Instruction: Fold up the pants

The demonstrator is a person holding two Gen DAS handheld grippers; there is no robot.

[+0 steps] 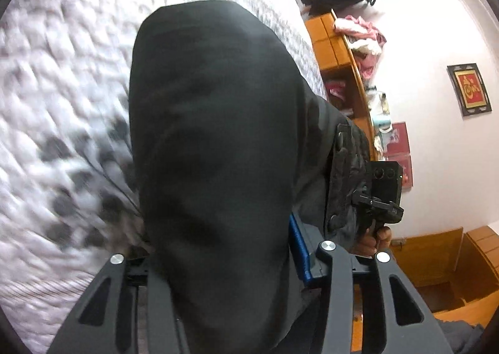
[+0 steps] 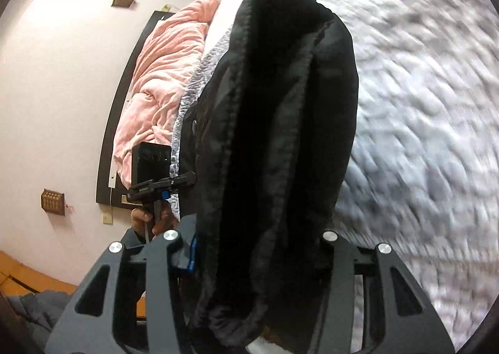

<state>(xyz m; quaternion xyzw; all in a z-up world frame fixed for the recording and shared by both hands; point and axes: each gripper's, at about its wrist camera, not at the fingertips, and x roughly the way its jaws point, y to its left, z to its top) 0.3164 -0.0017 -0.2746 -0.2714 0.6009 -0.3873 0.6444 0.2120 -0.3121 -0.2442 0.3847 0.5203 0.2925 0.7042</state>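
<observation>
The black pants (image 1: 212,148) hang in front of my left gripper (image 1: 237,263) and cover its fingertips; the jaws are closed on the fabric. In the right wrist view the pants (image 2: 280,135), showing a fuzzy dark lining, drape over my right gripper (image 2: 252,244), which is shut on them too. Both grippers hold the pants lifted above the white quilted bed (image 1: 62,89). The right gripper with its hand shows in the left view (image 1: 374,198); the left one shows in the right view (image 2: 156,185).
The white textured bedspread (image 2: 421,104) spreads below. A pink blanket (image 2: 162,73) lies by the dark headboard (image 2: 109,148). An orange wooden shelf (image 1: 343,51) with clothes stands by the wall, with orange wooden boxes (image 1: 452,266) low at the right.
</observation>
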